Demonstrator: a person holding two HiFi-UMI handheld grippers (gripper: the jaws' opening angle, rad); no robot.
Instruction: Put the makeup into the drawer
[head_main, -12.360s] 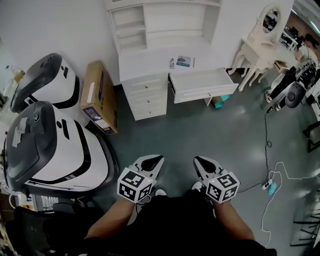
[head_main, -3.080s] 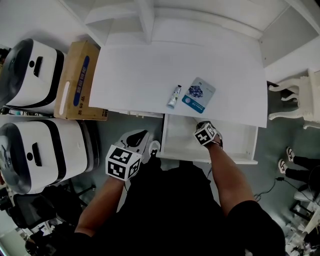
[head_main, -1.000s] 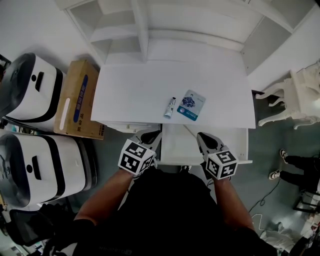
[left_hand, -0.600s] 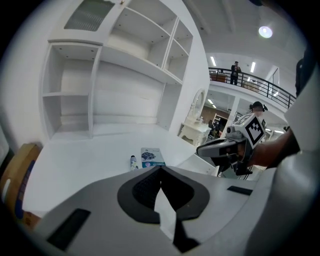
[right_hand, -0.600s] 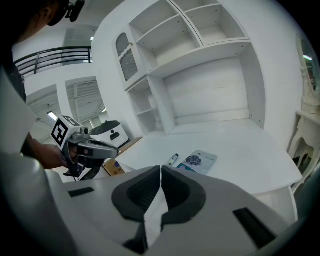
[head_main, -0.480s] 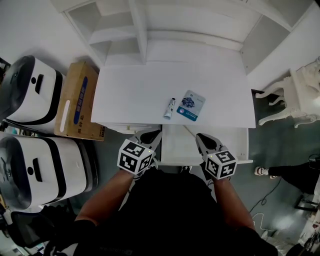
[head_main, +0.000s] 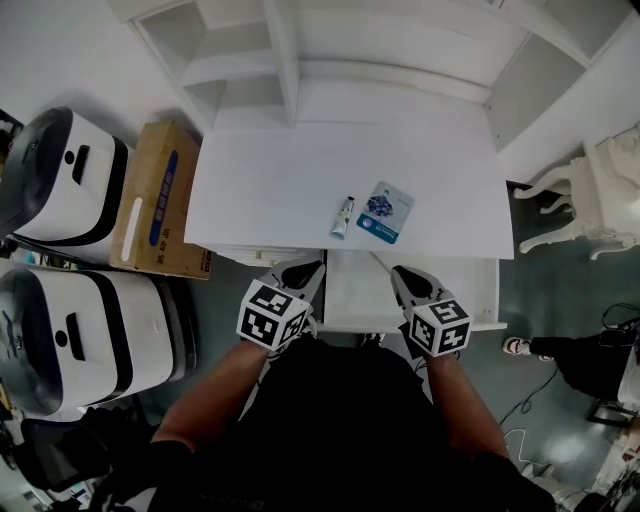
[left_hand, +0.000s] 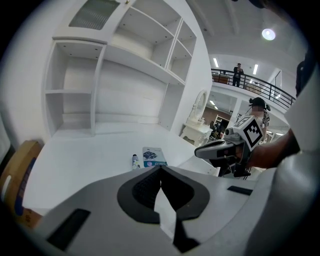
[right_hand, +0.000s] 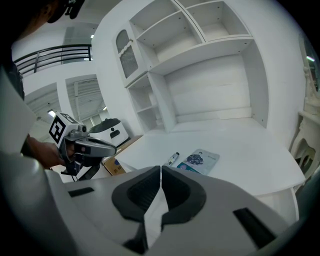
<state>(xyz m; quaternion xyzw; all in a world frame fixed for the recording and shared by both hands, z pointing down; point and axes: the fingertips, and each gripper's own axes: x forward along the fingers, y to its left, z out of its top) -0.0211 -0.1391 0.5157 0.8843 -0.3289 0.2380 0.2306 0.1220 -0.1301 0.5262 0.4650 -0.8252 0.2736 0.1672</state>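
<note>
From where I stand, nothing has been picked up yet. The 2 makeup items lie side by side near the front of the white surface (head_main: 290, 170): a slim tube (head_main: 343, 217) and, just beside it on the right, a flat blue-printed sachet (head_main: 385, 212). Directly below them the drawer (head_main: 355, 290) is pulled out from under the front edge, so I judge either piece needs only a short carry forward and down to land inside. The person holds both tools low and close to the body. The left gripper (head_main: 305, 270) hangs over the drawer's left front corner and the right gripper (head_main: 403, 280) over the drawer itself, both tipped downward toward the makeup. It looks like a ready stance in front of the items, not a reach. In the left gripper view its fingers (left_hand: 140, 195) are clenched together with nothing between them, and the tube and sachet sit just beyond their tips. The right gripper's fingers (right_hand: 137, 197) are likewise pressed together and empty. Either pair would have to spread before it could take anything. The sachet lies flat and may be hard to pinch, so the tube seems the easier first pick. A cardboard box (head_main: 155, 200) and 2 white machines (head_main: 70, 250) stand well off to the left, out of the way.
</note>
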